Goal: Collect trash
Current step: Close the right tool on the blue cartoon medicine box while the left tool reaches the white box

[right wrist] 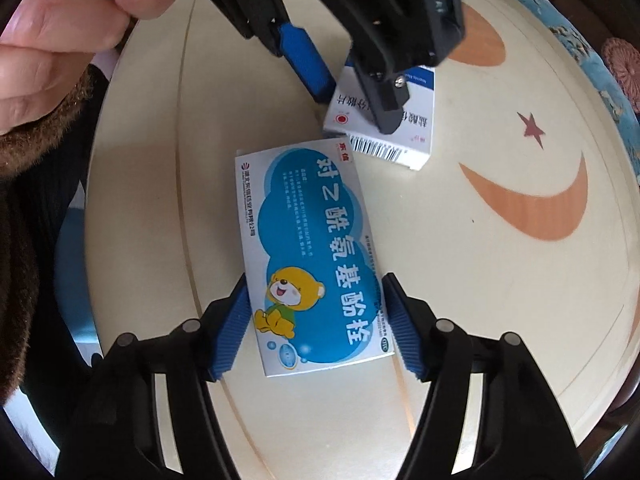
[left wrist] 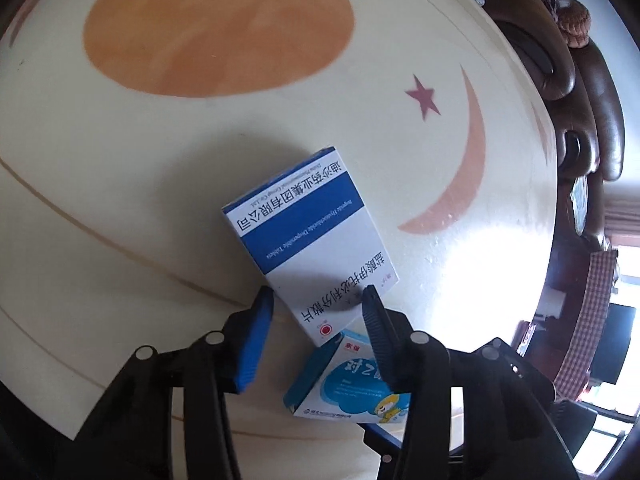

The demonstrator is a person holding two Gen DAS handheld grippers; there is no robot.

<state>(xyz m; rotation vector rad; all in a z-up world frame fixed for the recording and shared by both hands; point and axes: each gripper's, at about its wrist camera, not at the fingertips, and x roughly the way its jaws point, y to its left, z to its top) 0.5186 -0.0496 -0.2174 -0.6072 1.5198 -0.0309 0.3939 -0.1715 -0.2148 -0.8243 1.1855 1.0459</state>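
A white and blue medicine box (left wrist: 308, 236) lies on the cream table (left wrist: 160, 168). My left gripper (left wrist: 318, 294) is open, its blue fingers astride the box's near end without clamping it. A second medicine box with a cartoon bear (right wrist: 316, 256) lies flat nearer me; part of it shows in the left wrist view (left wrist: 348, 384). My right gripper (right wrist: 314, 284) is open, its fingers on either side of the bear box at its long edges. The left gripper (right wrist: 344, 96) shows above the white and blue box (right wrist: 400, 140) in the right wrist view.
The table (right wrist: 480, 300) has an orange disc (left wrist: 220, 28), a crescent (left wrist: 460, 172) and a star (left wrist: 422, 96) printed on it. A dark brown sofa (left wrist: 580, 92) stands beyond the far edge. The person's hand (right wrist: 60, 36) holds the left tool.
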